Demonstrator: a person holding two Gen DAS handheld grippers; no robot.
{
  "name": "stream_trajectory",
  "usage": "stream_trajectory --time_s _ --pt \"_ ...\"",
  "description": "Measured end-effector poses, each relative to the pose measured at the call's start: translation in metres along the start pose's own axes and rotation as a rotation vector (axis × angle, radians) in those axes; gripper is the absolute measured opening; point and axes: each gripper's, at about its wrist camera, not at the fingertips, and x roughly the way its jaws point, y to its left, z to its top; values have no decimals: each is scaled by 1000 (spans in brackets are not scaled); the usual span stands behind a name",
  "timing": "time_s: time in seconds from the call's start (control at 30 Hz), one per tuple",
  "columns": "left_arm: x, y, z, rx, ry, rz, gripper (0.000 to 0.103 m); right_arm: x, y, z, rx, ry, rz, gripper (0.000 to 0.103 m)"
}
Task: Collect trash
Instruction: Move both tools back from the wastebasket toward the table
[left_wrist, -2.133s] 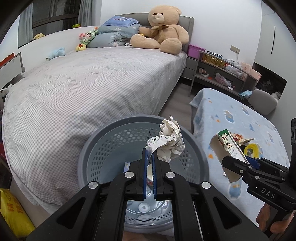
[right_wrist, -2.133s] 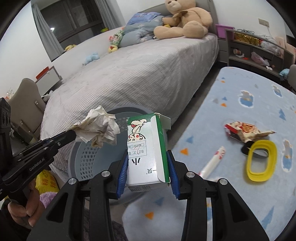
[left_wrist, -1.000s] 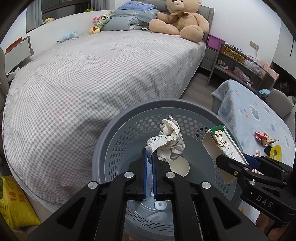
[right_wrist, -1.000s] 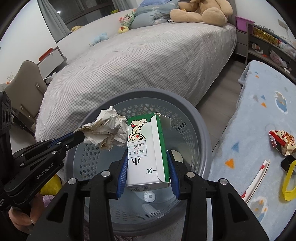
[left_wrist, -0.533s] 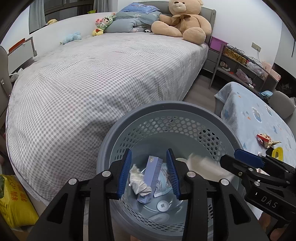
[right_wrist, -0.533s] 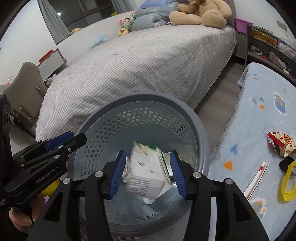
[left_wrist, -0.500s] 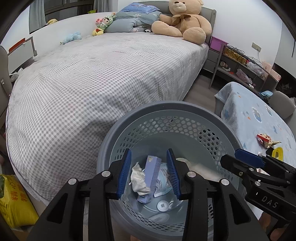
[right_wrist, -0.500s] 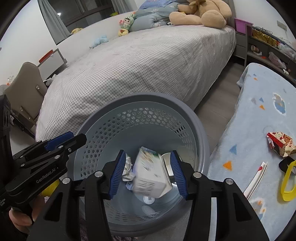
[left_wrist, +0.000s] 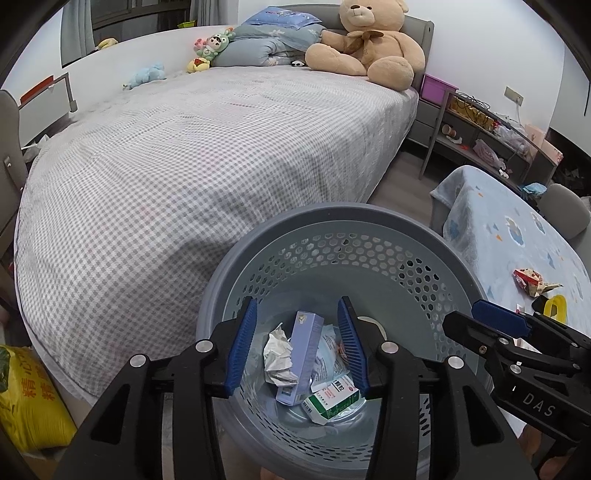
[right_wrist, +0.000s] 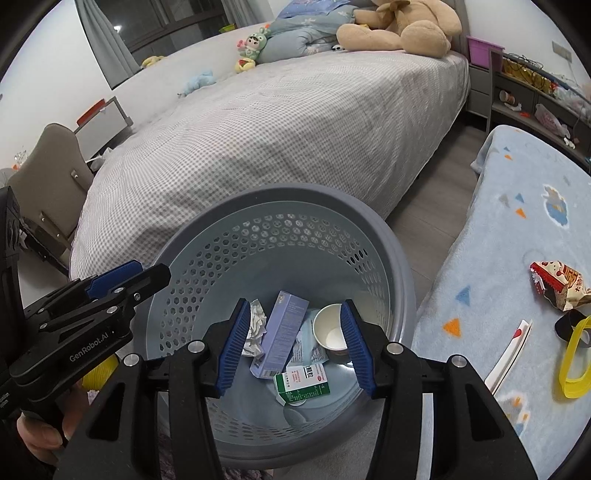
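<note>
Left wrist: left claw (left_wrist: 297, 341) half-open, empty

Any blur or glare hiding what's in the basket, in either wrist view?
Left wrist view: sharp, the basket bowed by fisheye, dark vignette at the corners. Right wrist view: equally sharp, a small bright glint on the basket floor beside the paper cup, nothing hidden.
</note>
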Motion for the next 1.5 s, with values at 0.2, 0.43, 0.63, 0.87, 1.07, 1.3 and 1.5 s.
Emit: stream_trajectory --time_s 0.2,0.43,0.63,0.87,1.07,1.3,1.5 --pt "-2 -2 0 1 -6 3 49 -1 -1 0 0 -2 -1 52" --pt "-7 -3 0 0 -20 12 56 -5 -5 -1 3 -11 -4 56" --pt "-10 -5 0 2 -26 13 62 -13 -7 -5 13 -14 -10 60" --pt "-18 -10 -1 12 -37 4 66 -28 -15 -15 36 -32 -33 69" --pt "-31 -20 -4 32 -55 -14 69 -47 -27 -29 64 -54 -66 77" --pt "-44 -46 -13 64 -58 -51 70 -76 -53 -49 104 -93 -125 86" --pt "-51 -78 -20 113 -61 -99 70 -102 -80 -72 141 -114 -188 92"
